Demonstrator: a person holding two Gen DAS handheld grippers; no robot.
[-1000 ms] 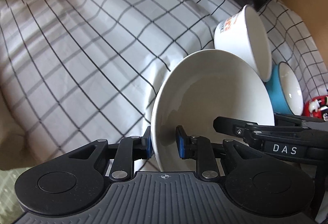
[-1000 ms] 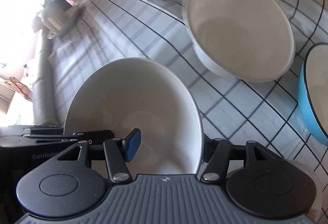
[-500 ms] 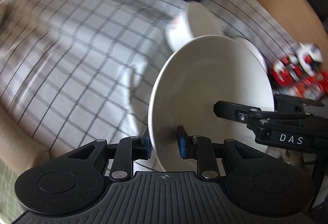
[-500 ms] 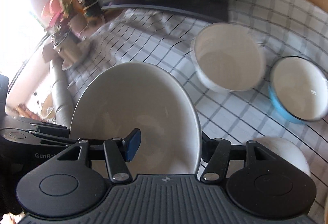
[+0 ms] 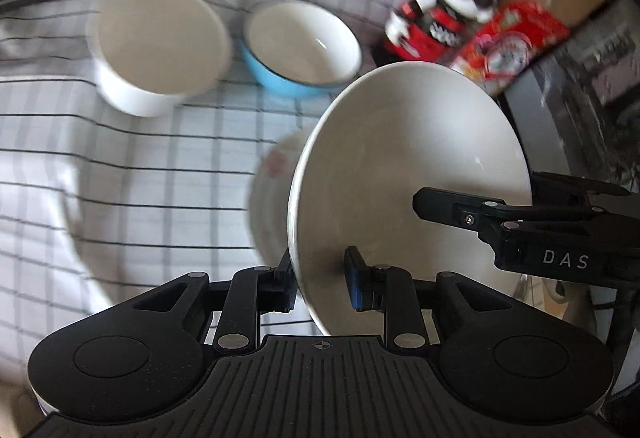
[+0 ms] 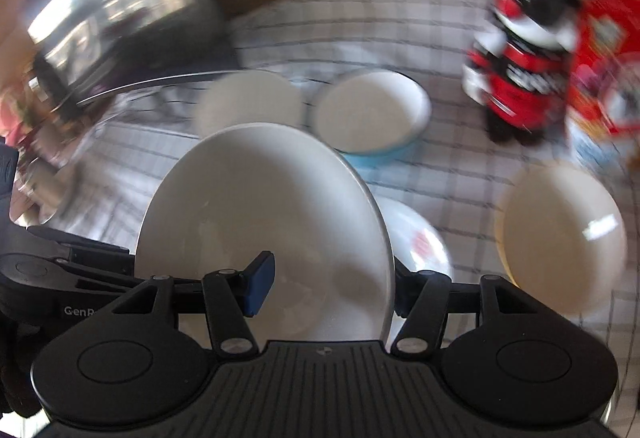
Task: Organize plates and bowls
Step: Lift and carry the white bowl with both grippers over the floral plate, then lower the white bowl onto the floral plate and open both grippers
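Both grippers are holding the white plate [image 5: 408, 173] tilted above the checked cloth [image 5: 140, 165]: the left gripper [image 5: 320, 274] and right gripper [image 6: 328, 278] are each clamping its rim. Behind the plate are sitting a white bowl [image 5: 156, 45], a blue bowl [image 5: 300, 45] and a toy figure [image 5: 444, 1]; a patterned plate [image 6: 420, 242] is lying directly beneath it.

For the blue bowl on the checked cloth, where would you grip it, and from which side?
Grip the blue bowl by its thin rim, one finger inside and one outside, coming from above on its near side. It stands upright and open, and the white bowl crowds its left.
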